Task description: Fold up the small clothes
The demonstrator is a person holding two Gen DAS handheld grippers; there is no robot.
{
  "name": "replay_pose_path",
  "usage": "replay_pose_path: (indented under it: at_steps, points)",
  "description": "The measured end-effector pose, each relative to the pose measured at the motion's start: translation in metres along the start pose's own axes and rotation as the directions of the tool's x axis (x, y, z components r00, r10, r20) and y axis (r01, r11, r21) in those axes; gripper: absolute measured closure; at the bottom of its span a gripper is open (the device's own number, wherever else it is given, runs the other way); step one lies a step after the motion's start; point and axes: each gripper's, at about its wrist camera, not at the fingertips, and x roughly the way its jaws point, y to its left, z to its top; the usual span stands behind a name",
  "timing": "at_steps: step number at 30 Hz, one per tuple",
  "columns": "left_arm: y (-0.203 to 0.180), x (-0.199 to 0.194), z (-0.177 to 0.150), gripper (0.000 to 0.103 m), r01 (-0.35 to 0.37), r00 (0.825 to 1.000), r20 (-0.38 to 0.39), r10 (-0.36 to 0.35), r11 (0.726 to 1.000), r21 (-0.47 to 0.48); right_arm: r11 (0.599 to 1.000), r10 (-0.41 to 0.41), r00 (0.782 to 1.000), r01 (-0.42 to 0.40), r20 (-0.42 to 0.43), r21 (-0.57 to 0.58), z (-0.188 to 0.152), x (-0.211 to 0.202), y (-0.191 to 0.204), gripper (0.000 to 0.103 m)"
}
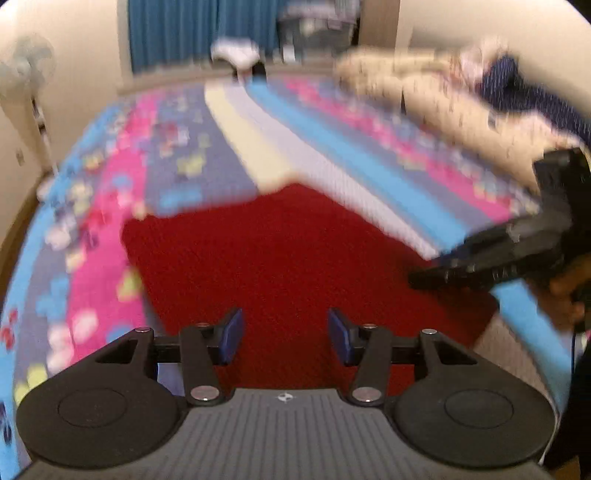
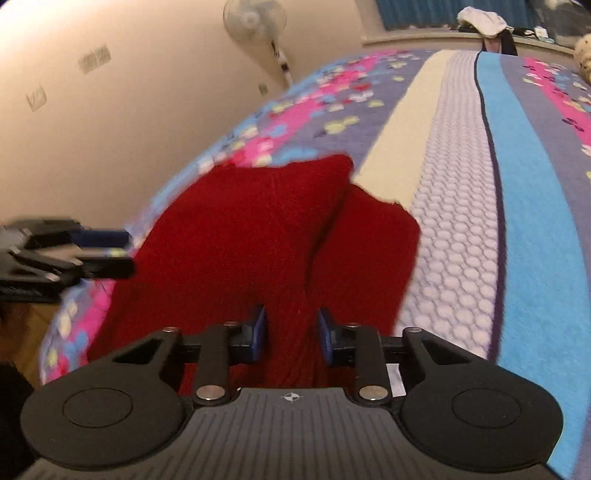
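Observation:
A small red knitted garment lies spread on the patterned bedspread, blurred in the left wrist view. My left gripper is open just above its near part, nothing between the blue pads. In the right wrist view the garment shows one layer folded over another, with a crease running down the middle. My right gripper hovers over its near end, jaws apart with red cloth between the pads but not pinched. The right gripper also shows at the right of the left wrist view, the left gripper at the left of the right wrist view.
The bedspread has blue, pink, lilac and cream stripes. A cream plush toy and dark clothes lie at the far right of the bed. A standing fan is by the wall. White clothes are piled at the far end.

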Motion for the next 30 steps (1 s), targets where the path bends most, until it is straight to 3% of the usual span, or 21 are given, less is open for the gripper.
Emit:
replay_pose_path:
  at_steps: [1,3,4,6,10,14,18,20,22,24,28,30]
  points:
    - [-0.004,0.011,-0.007,0.046,-0.035,0.999,-0.031,0.036,0.998,0.050,0.999,-0.032,0.999,0.031,-0.041,-0.011,-0.003,0.011,-0.002,0.072]
    - [-0.022,0.008,-0.011,0.043,-0.094,0.995,-0.006,0.096,0.985,0.145,0.999,-0.048,0.997,0.047,-0.053,-0.017,-0.004,0.016,0.000,0.071]
    - [-0.027,0.002,-0.009,0.041,-0.117,0.993,0.008,0.117,0.984,0.134,0.998,-0.067,0.997,0.066,-0.041,-0.020,-0.002,0.012,0.008,0.070]
    - [-0.030,-0.016,-0.008,0.018,-0.145,0.989,0.035,0.144,0.988,0.042,0.993,-0.118,0.993,0.118,0.013,-0.006,-0.002,-0.006,0.019,0.050]
    - [-0.046,-0.067,-0.023,0.000,-0.213,0.961,0.162,0.222,0.974,-0.071,0.981,-0.193,0.966,0.195,0.170,0.007,-0.012,-0.059,0.044,0.026]
    - [-0.075,-0.114,-0.041,0.000,-0.241,0.936,0.226,0.268,0.960,-0.139,0.972,-0.229,0.934,0.235,0.275,0.009,-0.033,-0.103,0.072,0.013]
    - [-0.100,-0.146,-0.061,0.000,-0.274,0.917,0.222,0.332,0.927,-0.255,0.967,-0.245,0.908,0.252,0.340,0.023,-0.060,-0.133,0.094,0.009]
    - [-0.111,-0.154,-0.070,0.000,-0.277,0.918,0.201,0.342,0.915,-0.292,0.963,-0.259,0.897,0.266,0.358,0.030,-0.080,-0.141,0.104,0.008]
    - [-0.118,-0.159,-0.079,0.000,-0.291,0.915,0.179,0.362,0.899,-0.327,0.963,-0.267,0.899,0.267,0.347,0.049,-0.094,-0.146,0.108,0.008]
    - [-0.120,-0.161,-0.086,0.000,-0.274,0.924,0.158,0.349,0.890,-0.364,0.962,-0.271,0.904,0.261,0.332,0.075,-0.104,-0.151,0.111,0.008]
    - [-0.117,-0.148,-0.097,0.000,-0.298,0.921,0.116,0.371,0.866,-0.401,0.953,-0.302,0.896,0.292,0.326,0.082,-0.112,-0.146,0.117,0.005]
    - [-0.113,-0.140,-0.097,0.000,-0.294,0.930,0.085,0.359,0.859,-0.418,0.948,-0.317,0.898,0.310,0.305,0.072,-0.112,-0.138,0.119,0.005]
